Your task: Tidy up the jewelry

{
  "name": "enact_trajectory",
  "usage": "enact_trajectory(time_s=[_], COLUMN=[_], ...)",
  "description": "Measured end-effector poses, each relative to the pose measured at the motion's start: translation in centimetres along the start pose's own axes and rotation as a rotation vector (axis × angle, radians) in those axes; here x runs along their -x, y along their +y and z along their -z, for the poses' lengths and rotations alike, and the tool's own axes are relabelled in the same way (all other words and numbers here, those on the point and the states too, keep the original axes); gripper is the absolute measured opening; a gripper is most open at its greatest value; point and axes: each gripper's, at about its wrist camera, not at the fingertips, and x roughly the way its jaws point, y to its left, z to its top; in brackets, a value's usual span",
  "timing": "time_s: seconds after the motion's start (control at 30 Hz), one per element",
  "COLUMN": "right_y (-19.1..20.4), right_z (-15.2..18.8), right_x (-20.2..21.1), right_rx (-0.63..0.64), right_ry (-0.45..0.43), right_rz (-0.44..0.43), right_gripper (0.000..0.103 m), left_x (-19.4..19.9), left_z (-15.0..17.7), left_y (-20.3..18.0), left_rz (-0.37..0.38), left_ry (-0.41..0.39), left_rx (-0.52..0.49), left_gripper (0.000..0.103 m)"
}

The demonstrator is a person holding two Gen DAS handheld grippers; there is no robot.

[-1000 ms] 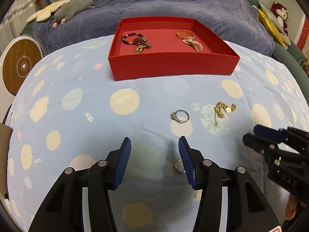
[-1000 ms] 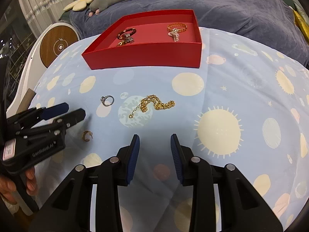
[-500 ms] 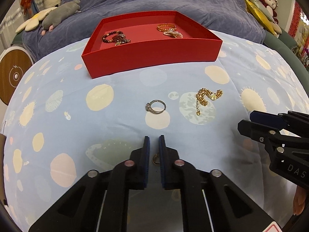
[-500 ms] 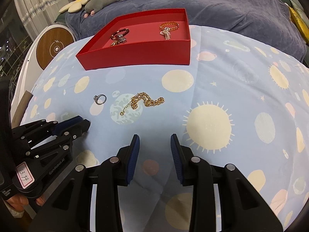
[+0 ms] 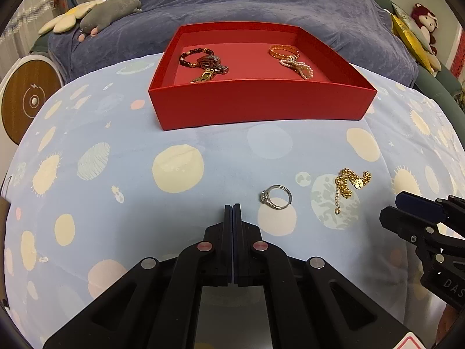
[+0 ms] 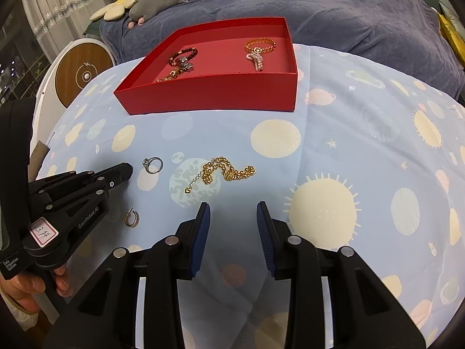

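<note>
A red tray [image 5: 261,107] holds a dark bead bracelet [image 5: 200,58] and a gold and pearl bracelet [image 5: 290,58]. On the blue spotted cloth lie a silver ring [image 5: 276,197], a gold chain bracelet [image 5: 350,184] and a small gold earring [image 6: 132,217]. My left gripper [image 5: 232,208] is shut and empty, raised just left of the ring; the earring lies on the cloth below it [image 6: 128,171]. My right gripper [image 6: 232,212] is open, just short of the gold chain [image 6: 223,171].
A purple sofa [image 5: 261,3] with plush toys [image 5: 110,8] stands behind the tray. A round wooden device [image 5: 26,101] is at the far left. The cloth curves down at its left and right edges.
My left gripper closed over the gold earring, then rose and moved forward shut; the earring stays on the cloth. The right gripper barely moved.
</note>
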Motion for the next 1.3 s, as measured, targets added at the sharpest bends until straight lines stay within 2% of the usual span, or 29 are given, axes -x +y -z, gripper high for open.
enact_trajectory(time_s=[0.2,0.4,0.53,0.83,0.97,1.1,1.3], right_y=[-0.1,0.4,0.9,1.1,1.1,0.4,0.2], right_z=[-1.2,-1.7,-2.1,-2.5,-2.3,-2.2,-1.7], right_x=[-0.9,-1.9,-2.4,-3.7,-3.6,-3.3,-2.7], right_rx=[-0.008,0.019,0.049,0.102,0.117,0.091,0.070], right_ry=[0.002,0.009,-0.004,-0.003,-0.004,0.008,0.029], right_rz=[-0.012,-0.009,-0.003,0.029,0.049,0.047,0.042], right_gripper=[0.032,0.036,0.046,0.046,0.026,0.011,0.005], left_x=[-0.2,-0.2,-0.2,-0.1,0.0,0.1,0.1], left_z=[-0.5,-0.6,-0.5,-0.5,-0.5,-0.4,-0.4], left_y=[0.3,0.9,1.0,1.0,1.0,0.9,0.9], left_rz=[-0.007,0.005,0.008,0.008,0.006,0.006,0.008], left_ry=[0.000,0.005,0.005,0.006,0.008,0.009,0.011], left_rx=[0.010,0.026,0.023,0.022,0.023,0.022,0.022], left_gripper=[0.000,0.000,0.000,0.000,0.000,0.001,0.001])
